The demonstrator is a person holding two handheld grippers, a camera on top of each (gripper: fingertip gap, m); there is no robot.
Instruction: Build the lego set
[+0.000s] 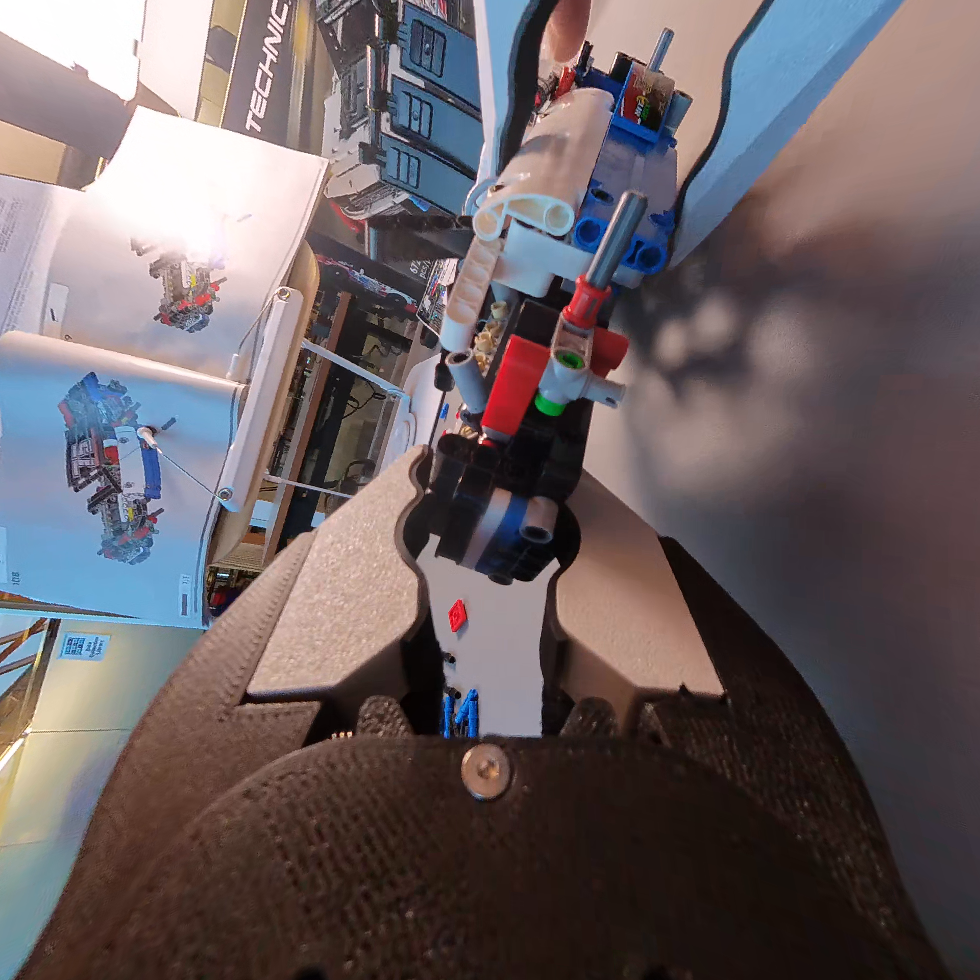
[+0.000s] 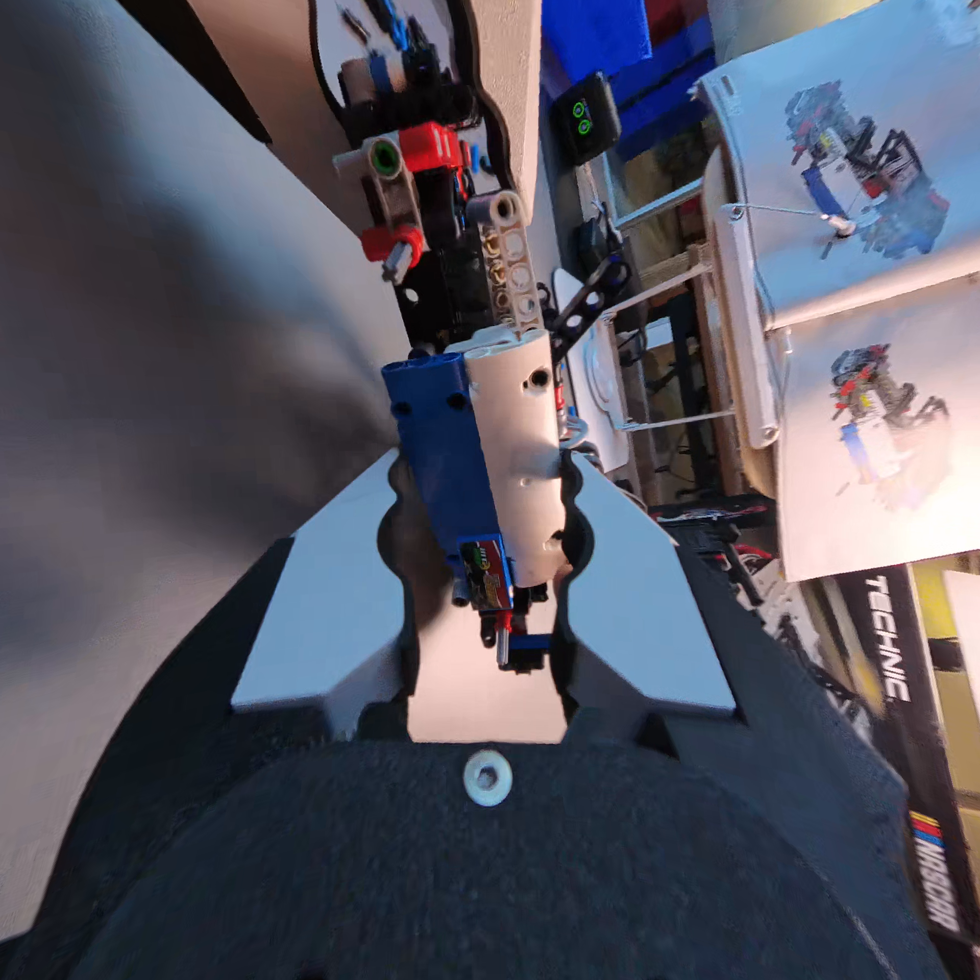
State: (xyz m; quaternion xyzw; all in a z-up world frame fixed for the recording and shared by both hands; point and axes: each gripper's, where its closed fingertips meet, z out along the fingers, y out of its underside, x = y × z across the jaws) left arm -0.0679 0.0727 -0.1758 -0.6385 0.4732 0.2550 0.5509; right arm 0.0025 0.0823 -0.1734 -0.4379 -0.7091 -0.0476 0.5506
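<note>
Black bricks at one end of the half-built model [image 1: 535,339] sit clamped in the left gripper [image 1: 490,522]. The right gripper [image 2: 485,535] pinches its blue-and-white end, aloft. Next, probably, adding a piece per the manual [image 2: 869,318].

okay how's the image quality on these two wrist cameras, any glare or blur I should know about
Left wrist view: strong glare washes out the upper page of the instruction booklet; the lego model is sharp, with a soft blotchy shadow on the wall to its right. Right wrist view: motion blur smears the booklet pages and the model's far end. Both views show wide-angle bending at the edges.
</note>
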